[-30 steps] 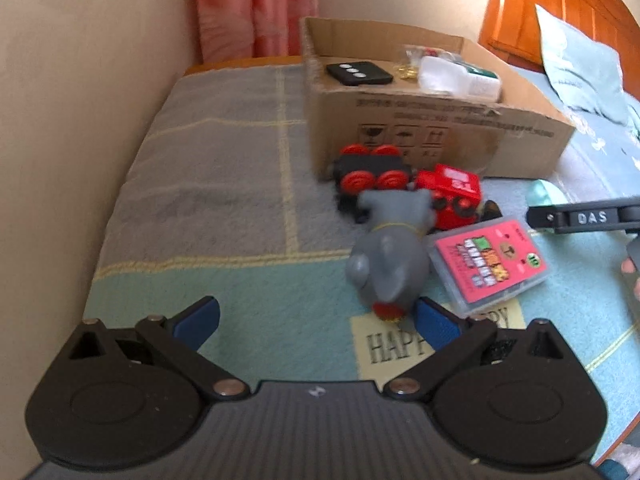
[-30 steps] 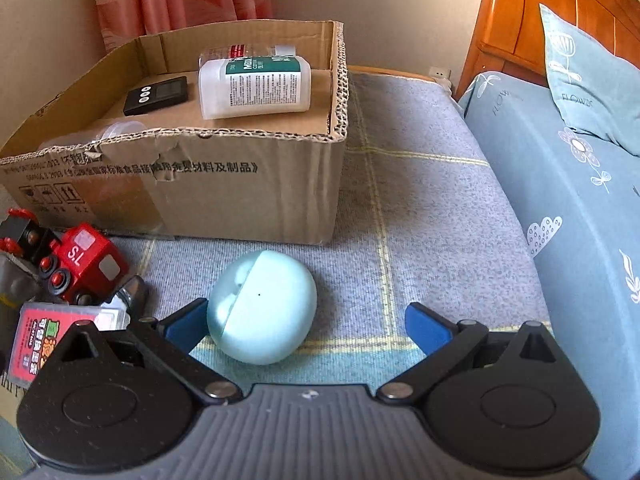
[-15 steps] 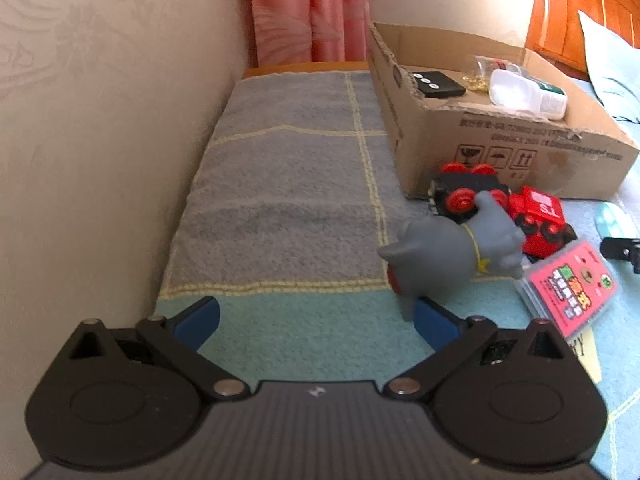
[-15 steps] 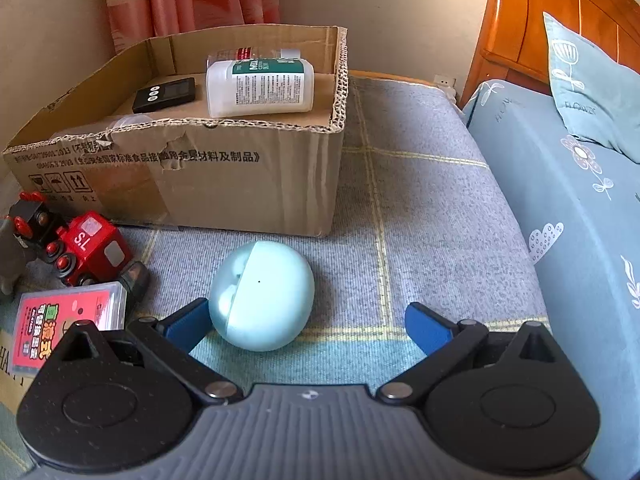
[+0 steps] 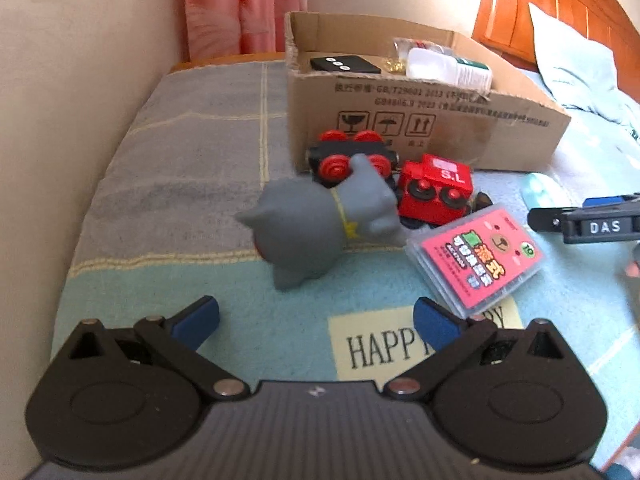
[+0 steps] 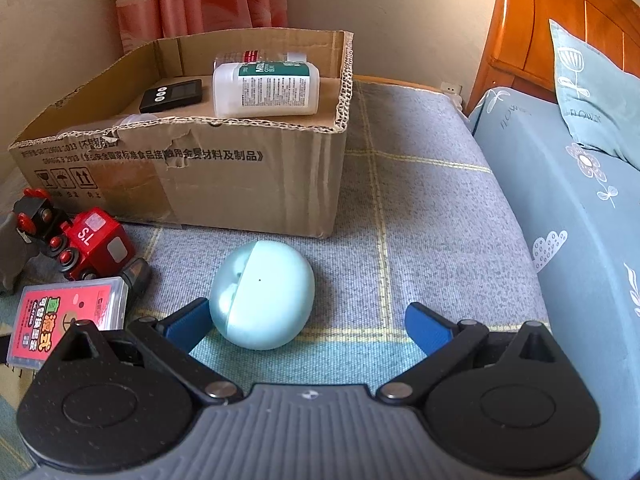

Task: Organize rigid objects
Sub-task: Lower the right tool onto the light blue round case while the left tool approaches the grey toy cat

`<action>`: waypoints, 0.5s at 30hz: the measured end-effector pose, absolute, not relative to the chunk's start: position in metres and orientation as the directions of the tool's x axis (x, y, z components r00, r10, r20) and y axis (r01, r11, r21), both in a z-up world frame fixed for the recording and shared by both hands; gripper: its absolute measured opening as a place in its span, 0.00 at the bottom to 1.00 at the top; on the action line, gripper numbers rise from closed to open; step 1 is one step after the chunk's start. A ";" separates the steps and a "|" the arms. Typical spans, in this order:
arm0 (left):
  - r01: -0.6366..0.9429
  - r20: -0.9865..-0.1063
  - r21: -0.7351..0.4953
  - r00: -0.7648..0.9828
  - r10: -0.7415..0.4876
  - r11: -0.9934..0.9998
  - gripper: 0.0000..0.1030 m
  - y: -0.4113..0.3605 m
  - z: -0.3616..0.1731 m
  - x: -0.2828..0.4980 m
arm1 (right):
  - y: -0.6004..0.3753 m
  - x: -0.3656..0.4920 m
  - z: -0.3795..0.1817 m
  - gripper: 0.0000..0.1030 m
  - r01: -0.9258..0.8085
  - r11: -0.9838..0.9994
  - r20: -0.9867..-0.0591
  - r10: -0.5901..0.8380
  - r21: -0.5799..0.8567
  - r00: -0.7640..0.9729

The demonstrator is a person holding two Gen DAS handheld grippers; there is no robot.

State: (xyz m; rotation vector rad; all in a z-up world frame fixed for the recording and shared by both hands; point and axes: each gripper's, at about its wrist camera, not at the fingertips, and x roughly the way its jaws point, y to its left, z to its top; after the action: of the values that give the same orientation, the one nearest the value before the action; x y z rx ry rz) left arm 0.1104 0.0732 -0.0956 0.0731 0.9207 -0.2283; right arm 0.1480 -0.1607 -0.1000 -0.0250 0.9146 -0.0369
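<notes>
Here both spread grippers, left gripper [image 5: 316,320] and right gripper [image 6: 308,322], hold nothing

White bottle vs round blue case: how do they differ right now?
Place: the white bottle lies inside the cardboard box; the round blue case sits on the blanket outside it.
Shape: the bottle is blocky with a printed label; the case is smooth, rounded and plain.
Reach: the case sits just ahead of the open right gripper, by its left finger; the bottle is farther back.
Both are rigid and ungripped.
</notes>
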 end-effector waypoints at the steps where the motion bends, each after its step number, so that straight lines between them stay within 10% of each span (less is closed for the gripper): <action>1: 0.226 -0.795 -0.038 0.583 -0.167 0.973 0.99 0.071 -0.095 0.111 | -0.161 0.147 -0.100 1.00 0.016 0.999 -0.791 -0.039 -0.037 0.611; 15: 0.149 -0.709 -0.292 0.629 -0.319 0.945 0.99 0.086 -0.077 0.131 | -0.165 0.143 -0.100 1.00 -0.030 0.999 -0.778 -0.009 -0.036 0.628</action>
State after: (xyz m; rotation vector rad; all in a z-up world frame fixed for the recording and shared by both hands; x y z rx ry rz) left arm 0.1311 0.0862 -0.0774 -0.2135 0.8507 -0.2704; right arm 0.1435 -0.1648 -0.1004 -0.0476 0.8919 0.0121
